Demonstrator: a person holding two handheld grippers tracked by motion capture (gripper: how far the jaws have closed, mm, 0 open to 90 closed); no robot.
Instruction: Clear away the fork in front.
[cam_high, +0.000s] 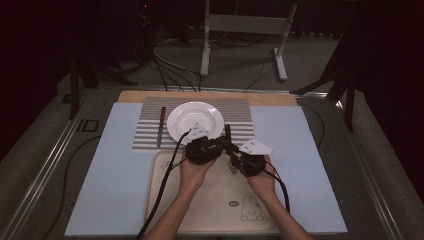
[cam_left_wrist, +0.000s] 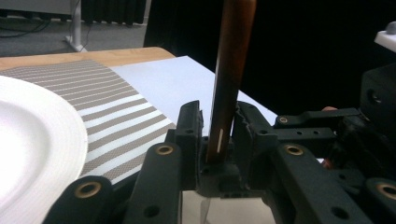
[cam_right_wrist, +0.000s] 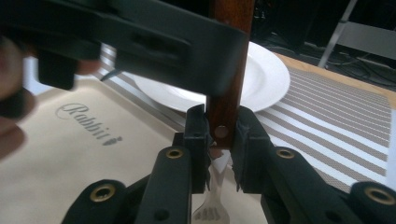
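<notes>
Both grippers meet over the near edge of the striped placemat (cam_high: 197, 125), just in front of the white plate (cam_high: 195, 121), and both hold the same fork (cam_right_wrist: 228, 88) by its wooden handle. In the left gripper view, the left gripper (cam_left_wrist: 218, 140) has its jaws closed on the brown handle, which stands nearly upright between them. In the right gripper view, the right gripper (cam_right_wrist: 219, 140) also clamps the handle at the riveted lower end, and the metal tines hang down below the jaws, over the beige tray (cam_high: 210, 210) with the rabbit drawing. In the high view, the left gripper (cam_high: 204, 148) and right gripper (cam_high: 245, 161) sit touching or very close together, above the far edge of the tray.

A knife (cam_high: 161, 125) with a dark handle already lies on the placemat to the left of the plate, so the work looks like laying a place setting. The step in hand appears to be a handover or a regrip of the fork between the two grippers. Next, one pair of jaws would need to let go while the other keeps a firm hold. The fork could then be turned flat and set down on the placemat beside the plate, likely on its free right side, clear of the rim.
</notes>
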